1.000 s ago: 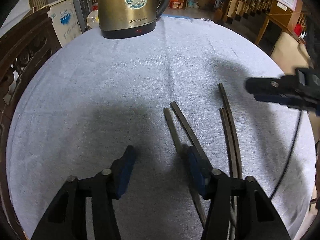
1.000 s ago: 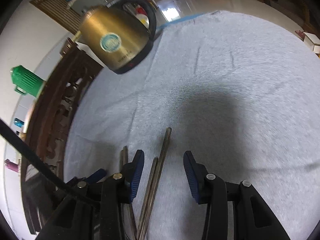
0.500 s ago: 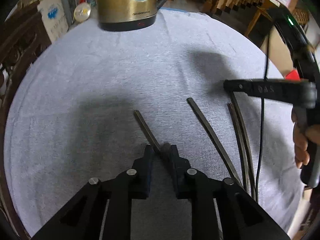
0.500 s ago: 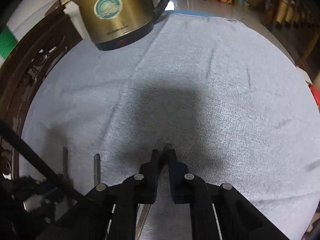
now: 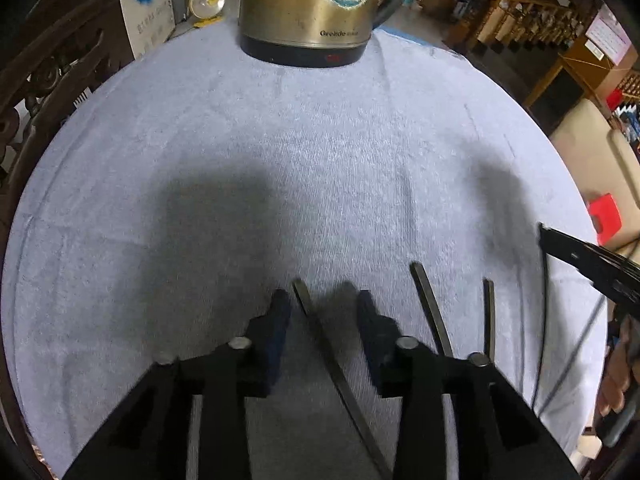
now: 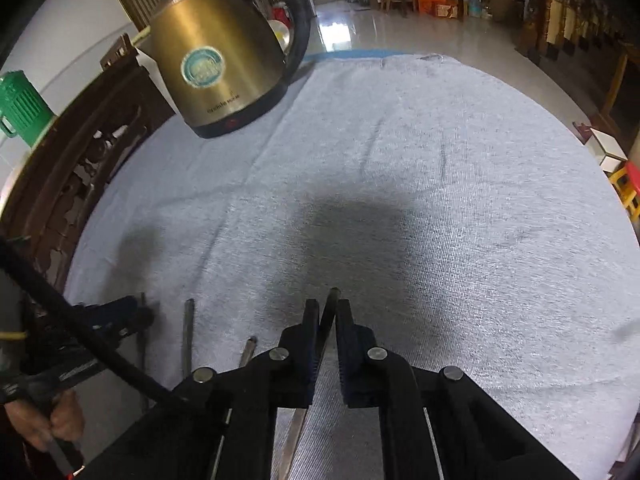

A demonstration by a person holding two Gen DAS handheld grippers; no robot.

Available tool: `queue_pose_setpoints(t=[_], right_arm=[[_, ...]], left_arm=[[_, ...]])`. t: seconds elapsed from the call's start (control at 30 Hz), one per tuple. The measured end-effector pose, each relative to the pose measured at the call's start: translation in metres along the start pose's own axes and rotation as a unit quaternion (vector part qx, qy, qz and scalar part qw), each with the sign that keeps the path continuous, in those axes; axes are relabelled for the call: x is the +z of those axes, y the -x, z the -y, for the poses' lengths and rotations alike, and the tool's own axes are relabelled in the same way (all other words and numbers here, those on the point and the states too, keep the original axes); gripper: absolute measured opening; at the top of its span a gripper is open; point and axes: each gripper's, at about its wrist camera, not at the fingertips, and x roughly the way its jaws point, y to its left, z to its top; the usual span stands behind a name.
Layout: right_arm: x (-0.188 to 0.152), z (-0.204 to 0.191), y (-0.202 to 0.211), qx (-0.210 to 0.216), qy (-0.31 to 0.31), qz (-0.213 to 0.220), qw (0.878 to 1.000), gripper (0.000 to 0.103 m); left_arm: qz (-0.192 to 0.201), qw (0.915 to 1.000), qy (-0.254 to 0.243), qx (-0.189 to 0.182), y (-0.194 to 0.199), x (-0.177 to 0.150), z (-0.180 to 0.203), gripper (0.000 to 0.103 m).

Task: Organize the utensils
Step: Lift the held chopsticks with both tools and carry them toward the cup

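Several dark metal chopsticks lie on a grey-blue cloth. In the left wrist view my left gripper (image 5: 322, 304) is open, and one chopstick (image 5: 320, 332) lies between its fingers on the cloth. Two more chopsticks (image 5: 430, 308) (image 5: 489, 316) lie to its right. In the right wrist view my right gripper (image 6: 327, 311) is shut on a chopstick (image 6: 330, 307) whose tip sticks out past the fingertips. Two other chopsticks (image 6: 188, 332) (image 6: 247, 350) lie to its left, near the left gripper (image 6: 120, 316).
A brass electric kettle (image 5: 308, 8) (image 6: 218, 76) stands at the far side of the round cloth-covered table (image 5: 280, 160). A dark carved wooden chair (image 6: 68, 176) stands at the left edge. A black cable (image 6: 80, 340) crosses the lower left of the right wrist view.
My left gripper has opened and let go of its chopstick, which now lies between the fingers. My right gripper stays shut on its chopstick. Both views have moved nearer the kettle.
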Motion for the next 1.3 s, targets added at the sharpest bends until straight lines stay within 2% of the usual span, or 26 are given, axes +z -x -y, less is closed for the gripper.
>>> queue_pose_setpoints(t=[0.03, 0.2, 0.37, 0.5, 0.67, 0.83, 1.03, 1.3], right_arm=[[-0.001, 0.000, 0.006, 0.005, 0.000, 0.005, 1.000, 0.009], [-0.002, -0.010, 0.032, 0.027, 0.005, 0.036, 0.999, 0.009], [-0.010, -0.015, 0.074, 0.051, 0.007, 0.086, 0.995, 0.008], [-0.024, -0.019, 0.112, 0.059, 0.014, 0.138, 0.989, 0.007], [-0.051, -0.024, 0.161, 0.063, 0.025, 0.211, 0.975, 0.007], [-0.084, -0.030, 0.209, 0.057, 0.032, 0.273, 0.960, 0.007], [-0.123, -0.045, 0.261, 0.044, 0.048, 0.333, 0.941, 0.007], [-0.151, -0.070, 0.316, 0.043, 0.074, 0.378, 0.922, 0.007]], left_arm=[[0.001, 1.0000, -0.003, 0.006, -0.001, 0.000, -0.001, 0.009], [0.013, 0.9998, 0.015, -0.006, 0.008, -0.005, -0.013, 0.007], [0.072, 0.9969, 0.024, -0.018, 0.052, -0.016, -0.023, 0.006], [0.126, 0.9918, 0.019, -0.012, 0.108, -0.030, -0.027, 0.006], [0.196, 0.9805, 0.010, -0.002, 0.169, -0.057, -0.026, 0.005], [0.263, 0.9648, 0.003, -0.001, 0.226, -0.083, -0.025, 0.005], [0.320, 0.9476, -0.003, 0.001, 0.269, -0.119, -0.018, 0.005], [0.369, 0.9288, -0.026, 0.013, 0.325, -0.146, -0.001, 0.005]])
